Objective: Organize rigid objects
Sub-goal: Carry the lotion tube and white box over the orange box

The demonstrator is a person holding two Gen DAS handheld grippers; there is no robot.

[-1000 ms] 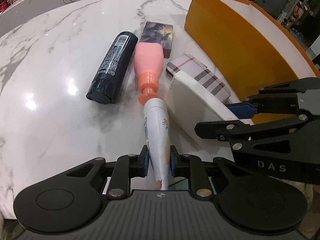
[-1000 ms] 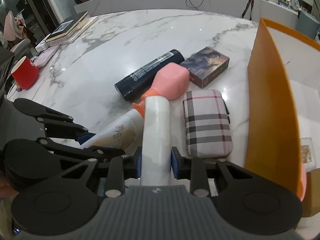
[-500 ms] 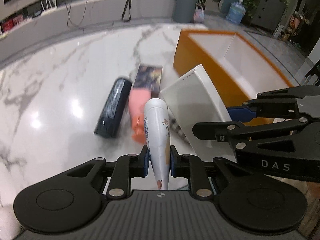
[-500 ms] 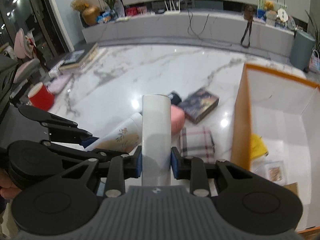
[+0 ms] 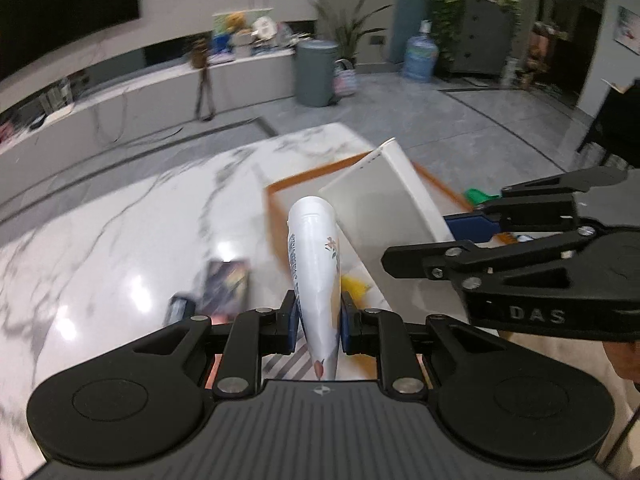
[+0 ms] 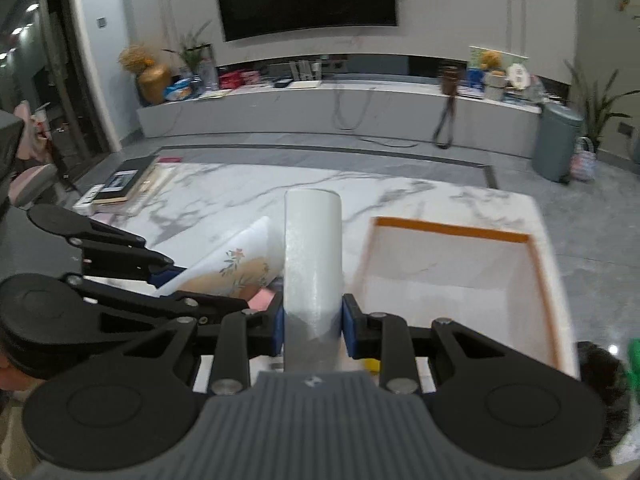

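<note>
Both claws have risen off the table (image 5: 120, 240): the left claw (image 5: 318, 316) grips a flowered tube (image 5: 314, 256), the right claw (image 6: 313, 322) a white box (image 6: 313, 248). Below, the orange box (image 6: 452, 232) holds something yellow (image 5: 354, 284), too blurred to identify.

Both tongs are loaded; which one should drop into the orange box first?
Right, probably. The right tongs hold the white box beside the orange box, its open interior directly ahead. The left tongs, with the floral tube, sit farther away.
</note>
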